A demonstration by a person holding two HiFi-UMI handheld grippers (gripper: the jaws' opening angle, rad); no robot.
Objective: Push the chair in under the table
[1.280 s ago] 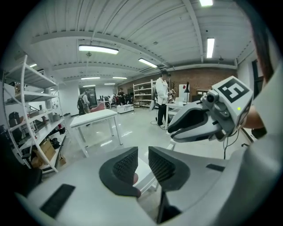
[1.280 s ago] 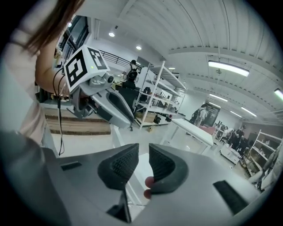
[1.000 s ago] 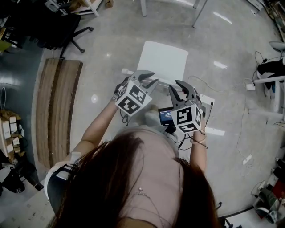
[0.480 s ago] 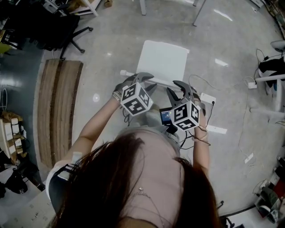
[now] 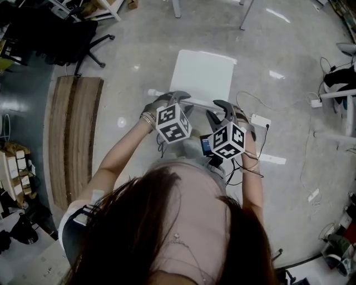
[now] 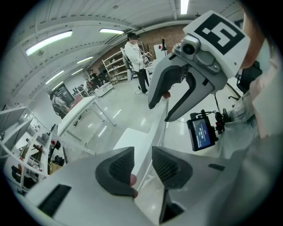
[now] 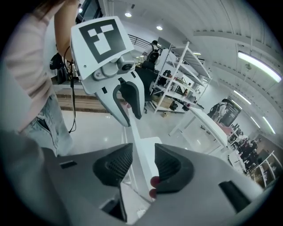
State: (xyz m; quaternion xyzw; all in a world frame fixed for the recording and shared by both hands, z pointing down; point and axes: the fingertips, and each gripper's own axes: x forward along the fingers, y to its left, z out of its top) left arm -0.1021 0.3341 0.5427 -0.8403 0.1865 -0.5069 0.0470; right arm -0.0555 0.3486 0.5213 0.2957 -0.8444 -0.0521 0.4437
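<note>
Chair (image 5: 203, 75): white, on the grey floor (image 5: 139, 61), seat toward the table, backrest toward the person; it is not under the table.
Table (image 5: 245, 15): only white legs show at the head view's top edge, with bare floor between them and the chair's front edge.
Backrest (image 5: 196, 102): thin white top edge that runs between both pairs of jaws.
Left gripper (image 6: 142, 164): at the backrest's left end, angled downward. Its jaws are apart and have just been opening, with the ribbed pads on either side of the edge and not clamping it.
Right gripper (image 7: 140, 165): at the backrest's right end, also angled downward. Its jaws have just been opening and stand wide, with the backrest edge between them and loose.
Screen (image 5: 206, 146): small and lit, at the person's waist, just below the two grippers.
Wooden board (image 5: 72, 139): flat on the floor, well to the left of the chair.
</note>
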